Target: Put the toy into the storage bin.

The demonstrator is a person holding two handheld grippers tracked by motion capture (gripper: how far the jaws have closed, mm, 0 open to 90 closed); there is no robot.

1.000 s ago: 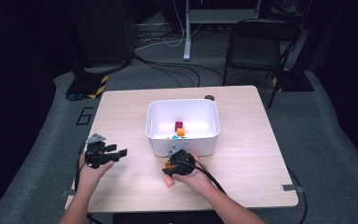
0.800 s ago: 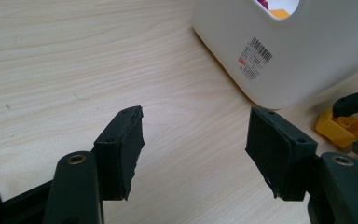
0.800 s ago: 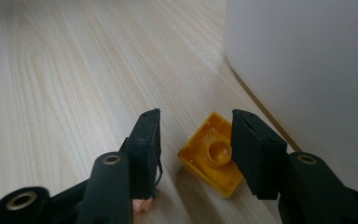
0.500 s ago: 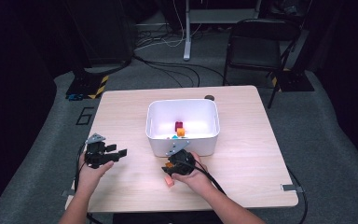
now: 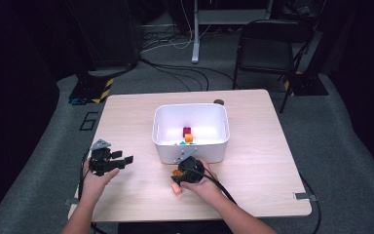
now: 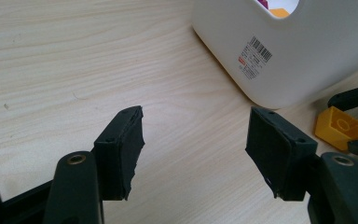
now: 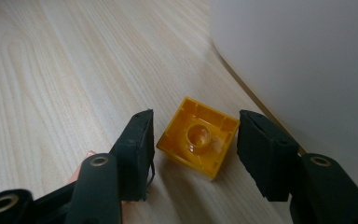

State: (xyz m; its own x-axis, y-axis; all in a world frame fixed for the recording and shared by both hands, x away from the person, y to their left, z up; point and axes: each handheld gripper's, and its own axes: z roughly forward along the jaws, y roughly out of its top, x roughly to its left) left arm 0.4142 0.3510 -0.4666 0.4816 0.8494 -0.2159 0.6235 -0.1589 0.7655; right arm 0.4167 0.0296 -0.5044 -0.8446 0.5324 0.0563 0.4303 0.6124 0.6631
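Right gripper opening around a yellow block beside the white bin

The wooden table (image 5: 268, 146) is carrying a white plastic bin (image 5: 191, 146), which is holding a magenta block (image 5: 187, 130), an orange block (image 5: 189, 138) and a bit of teal at its near wall. At the bin's 6 o'clock the right gripper (image 7: 193, 156) has just been opening; its jaws are standing apart with the yellow block (image 7: 198, 136) lying between them, hollow side up, touching neither pad. A pink block (image 5: 176, 189) is lying just beneath that hand. At 9 o'clock the left gripper (image 6: 193, 147) is hovering with jaws parted and nothing between them. The yellow block is probably light, rigid, smooth plastic; squeezing its flat opposite walls squarely should be keeping it from slipping.
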